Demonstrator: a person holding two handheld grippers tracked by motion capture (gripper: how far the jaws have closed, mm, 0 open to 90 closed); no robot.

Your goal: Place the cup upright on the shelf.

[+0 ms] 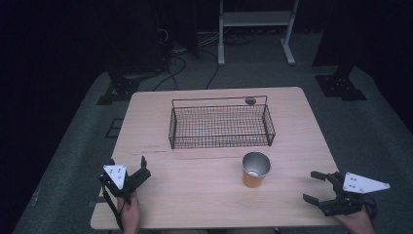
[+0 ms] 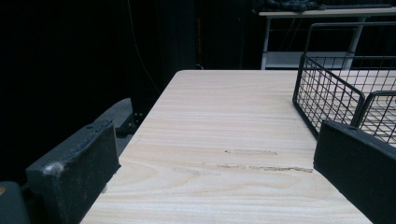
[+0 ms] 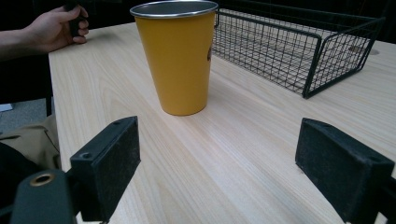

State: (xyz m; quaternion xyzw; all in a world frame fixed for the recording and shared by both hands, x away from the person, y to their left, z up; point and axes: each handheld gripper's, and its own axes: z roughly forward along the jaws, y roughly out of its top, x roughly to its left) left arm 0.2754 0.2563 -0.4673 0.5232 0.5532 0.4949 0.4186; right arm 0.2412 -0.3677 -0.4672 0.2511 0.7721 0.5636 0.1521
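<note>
My right gripper [image 1: 320, 187] rests at the near right edge of the table [image 1: 204, 195], its jaws spread wide apart and holding nothing, turned toward the middle of the table. My left gripper [image 1: 139, 170] sits at the near left corner; from the high view its jaws look fairly close, so I read its state from its own camera below. Between the two, nearer my right side, the yellow metal cup [image 1: 255, 169] stands upright with its open mouth up, apart from both grippers. Just behind it lies the black wire basket [image 1: 221, 126], empty, set lengthwise across the far half of the table, so the cup is a short lift away from it.

In the left gripper view, my left gripper [image 2: 215, 168] has its jaws well apart with only bare table [image 2: 224, 116] between them. The corner of the wire basket [image 2: 327, 98] shows ahead to the right. This gripper points past the work, so I judge it is parked out of the way.

In the right gripper view, my right gripper [image 3: 233, 163] is open, and the cup [image 3: 180, 60] stands ahead between the lines of the jaws, slightly left of centre, not touched. The basket [image 3: 299, 56] lies behind and to the right. My other hand [image 3: 58, 28] shows at the far edge. The wide opening suits the cup's tapered body, so I judge the right gripper is lined up to close on it.
</note>
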